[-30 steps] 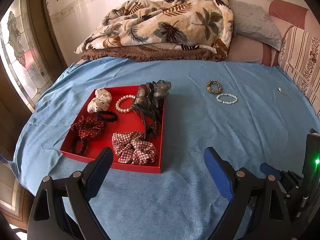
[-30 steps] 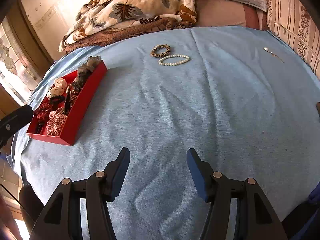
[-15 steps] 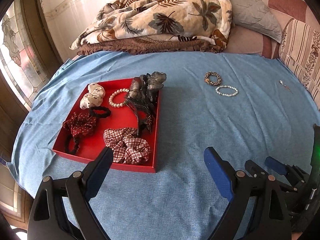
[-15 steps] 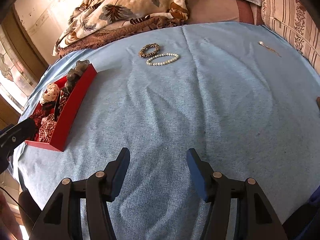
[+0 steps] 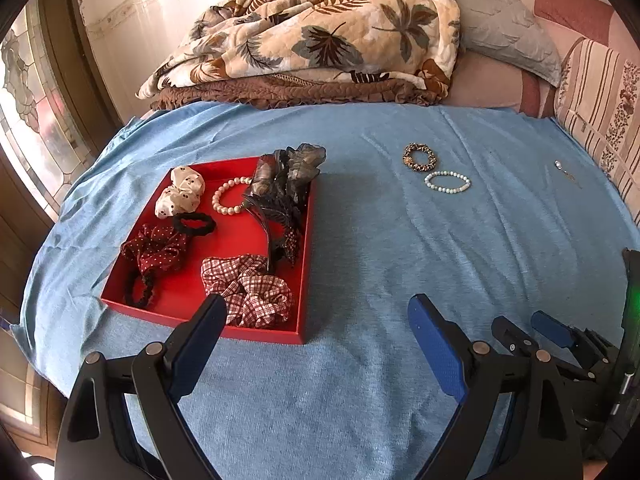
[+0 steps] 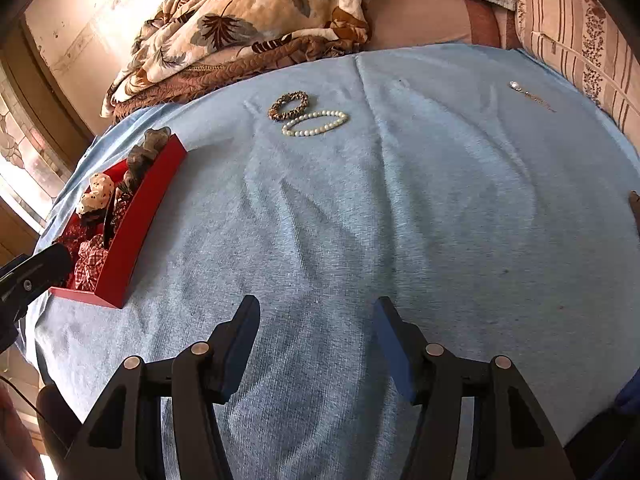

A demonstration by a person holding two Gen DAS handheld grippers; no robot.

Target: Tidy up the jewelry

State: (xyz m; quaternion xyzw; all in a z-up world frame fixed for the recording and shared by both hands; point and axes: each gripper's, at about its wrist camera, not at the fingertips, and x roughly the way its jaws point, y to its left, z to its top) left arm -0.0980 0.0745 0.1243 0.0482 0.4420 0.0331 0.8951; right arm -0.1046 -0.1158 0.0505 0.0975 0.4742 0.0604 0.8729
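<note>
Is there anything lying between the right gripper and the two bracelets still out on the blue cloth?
Nothing visible does. From the right gripper, open and empty, only bare blue cloth stretches to the white pearl bracelet and the brown beaded bracelet just behind it. The red tray sits well off to the left.

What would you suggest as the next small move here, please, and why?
Probably reach the right gripper forward toward the white bead bracelet. Its jaws are open and empty, and that bracelet, the brown bracelet touching it and a small pendant lie on the blue cloth, outside the red tray.
</note>
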